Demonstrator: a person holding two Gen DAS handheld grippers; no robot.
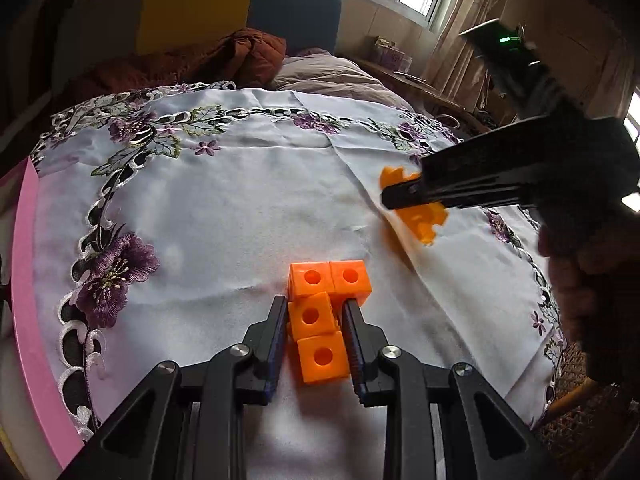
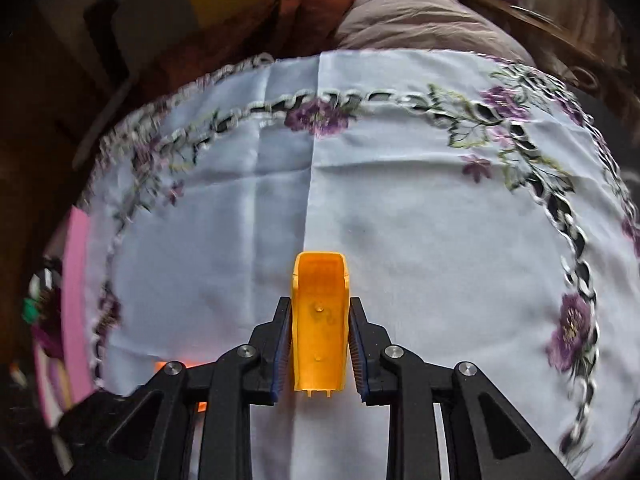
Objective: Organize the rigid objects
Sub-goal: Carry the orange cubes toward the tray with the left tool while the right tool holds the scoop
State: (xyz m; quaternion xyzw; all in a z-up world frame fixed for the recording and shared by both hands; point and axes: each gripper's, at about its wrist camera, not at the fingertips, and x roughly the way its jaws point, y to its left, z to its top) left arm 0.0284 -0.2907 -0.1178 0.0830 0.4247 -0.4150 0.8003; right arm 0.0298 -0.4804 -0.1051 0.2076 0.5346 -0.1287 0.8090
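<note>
Left gripper (image 1: 314, 320) tipped down, pinching an orange block piece (image 1: 326, 316) made of joined cubes, low on the white flowered cloth (image 1: 240, 200). Right gripper (image 2: 320, 320) pointing steeply down from the right, squeezed on a yellow-orange piece (image 2: 319, 320), off the cloth.

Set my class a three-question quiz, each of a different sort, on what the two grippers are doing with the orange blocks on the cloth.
1. True or false: the left gripper is shut on the block cluster.
2. What does the right gripper hold? A) a single block B) a spoon C) nothing
3. What pattern decorates the tablecloth?

Key: 1 true; 2 A; 3 purple flowers.
</note>
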